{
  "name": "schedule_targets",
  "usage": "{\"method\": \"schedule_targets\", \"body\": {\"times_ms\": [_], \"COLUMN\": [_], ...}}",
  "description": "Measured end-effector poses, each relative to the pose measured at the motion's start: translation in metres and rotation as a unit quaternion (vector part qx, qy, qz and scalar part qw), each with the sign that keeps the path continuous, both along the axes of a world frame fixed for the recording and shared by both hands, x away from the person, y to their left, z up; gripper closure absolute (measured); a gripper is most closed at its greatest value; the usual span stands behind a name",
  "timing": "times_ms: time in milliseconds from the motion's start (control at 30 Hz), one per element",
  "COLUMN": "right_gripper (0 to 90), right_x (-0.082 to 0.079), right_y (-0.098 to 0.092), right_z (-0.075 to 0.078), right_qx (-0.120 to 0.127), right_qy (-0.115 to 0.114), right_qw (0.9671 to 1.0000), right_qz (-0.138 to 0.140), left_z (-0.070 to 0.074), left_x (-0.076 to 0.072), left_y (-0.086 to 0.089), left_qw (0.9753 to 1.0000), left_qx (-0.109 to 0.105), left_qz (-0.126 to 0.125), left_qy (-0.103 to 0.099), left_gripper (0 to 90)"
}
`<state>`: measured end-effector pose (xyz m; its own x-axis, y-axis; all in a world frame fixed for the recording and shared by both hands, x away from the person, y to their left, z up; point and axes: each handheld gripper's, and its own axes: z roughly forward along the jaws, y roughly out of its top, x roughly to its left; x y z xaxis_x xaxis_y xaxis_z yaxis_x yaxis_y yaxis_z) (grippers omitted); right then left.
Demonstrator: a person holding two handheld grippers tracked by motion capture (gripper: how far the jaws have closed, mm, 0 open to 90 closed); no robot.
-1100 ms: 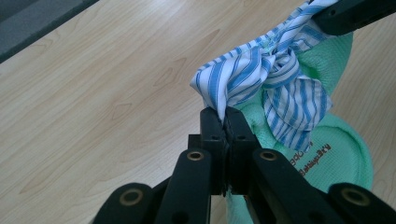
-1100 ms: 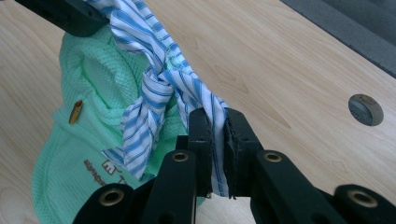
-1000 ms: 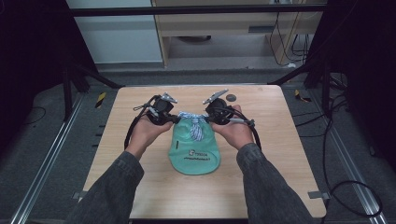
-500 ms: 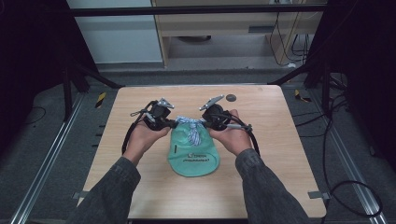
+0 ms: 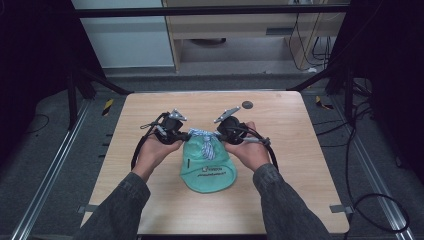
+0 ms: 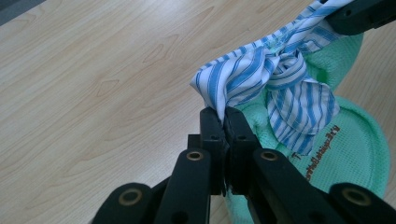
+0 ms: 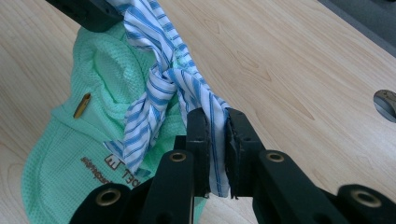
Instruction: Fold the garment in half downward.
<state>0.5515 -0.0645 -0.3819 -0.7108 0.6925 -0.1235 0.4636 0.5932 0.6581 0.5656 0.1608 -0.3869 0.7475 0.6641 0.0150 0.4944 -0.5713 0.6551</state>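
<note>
A green mesh bag (image 5: 207,170) with dark lettering lies on the wooden table (image 5: 280,180). Its neck is tied with a blue-and-white striped cloth strip (image 5: 203,140), knotted in the middle (image 6: 280,70) (image 7: 161,79). My left gripper (image 5: 181,135) is shut on the strip's left end (image 6: 219,93). My right gripper (image 5: 220,134) is shut on the strip's right end (image 7: 215,140). The strip runs taut between the two grippers, with loose tails hanging over the bag (image 6: 345,154) (image 7: 60,154). In each gripper view the other gripper's jaws hold the far end of the strip.
A small dark round disc (image 5: 246,105) (image 7: 386,103) sits near the table's far right. Bare wood lies to both sides of the bag. A metal frame and cables surround the table.
Both grippers have drawn a little closer to the person and apart, with the strip pulled straighter between them. The bag stays in place.
</note>
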Motion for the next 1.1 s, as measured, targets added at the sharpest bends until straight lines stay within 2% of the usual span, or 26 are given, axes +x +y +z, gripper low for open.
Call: {"method": "schedule_targets", "body": {"times_ms": [467, 800, 900, 1100], "right_gripper": [80.3, 80.5, 80.4, 78.8], "right_x": [-0.013, -0.015, -0.017, -0.026], "right_y": [-0.007, -0.018, -0.021, -0.023], "right_z": [-0.004, 0.0, 0.0, -0.005], "right_qx": [0.001, 0.001, 0.002, 0.003], "right_qy": [-0.004, -0.012, -0.013, -0.013], "right_qw": [1.0, 0.9998, 0.9998, 0.9998], "right_qz": [-0.001, -0.014, -0.015, -0.012], "left_z": [-0.005, 0.002, 0.002, -0.004], "left_x": [-0.009, 0.007, 0.005, -0.011], "left_y": [-0.007, -0.022, -0.023, -0.022], "left_qw": [0.9999, 0.9998, 0.9997, 0.9994], "left_qx": [-0.001, 0.0, -0.001, 0.0], "left_qz": [-0.014, -0.021, -0.023, -0.031], "left_qy": [-0.004, -0.006, -0.009, -0.016], "left_gripper": [87.7, 87.8, 87.6, 86.5]}}
